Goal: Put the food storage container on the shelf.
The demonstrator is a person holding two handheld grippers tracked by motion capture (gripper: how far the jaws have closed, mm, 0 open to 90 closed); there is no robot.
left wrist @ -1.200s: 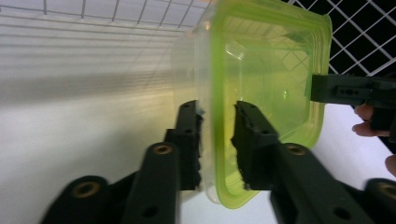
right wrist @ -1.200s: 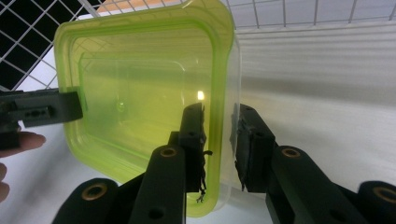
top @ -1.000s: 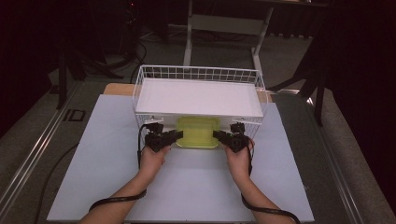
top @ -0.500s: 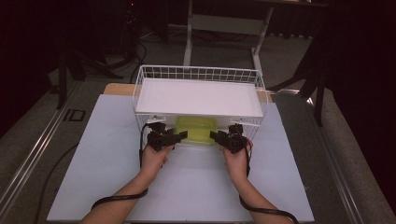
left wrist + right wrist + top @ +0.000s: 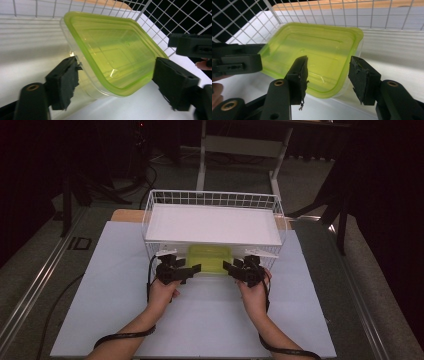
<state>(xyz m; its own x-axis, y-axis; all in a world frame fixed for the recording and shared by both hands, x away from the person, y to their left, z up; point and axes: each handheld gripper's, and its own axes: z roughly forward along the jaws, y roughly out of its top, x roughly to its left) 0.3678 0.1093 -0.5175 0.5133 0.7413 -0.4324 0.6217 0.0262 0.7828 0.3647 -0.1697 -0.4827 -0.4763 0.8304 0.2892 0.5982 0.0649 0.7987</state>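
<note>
Only readable text: "ID", dark letters on the grey floor strip [image 5: 80, 243] left of the white table sheet, seen from the high view. No label, brand or no. legible on anything else in the three views.
</note>
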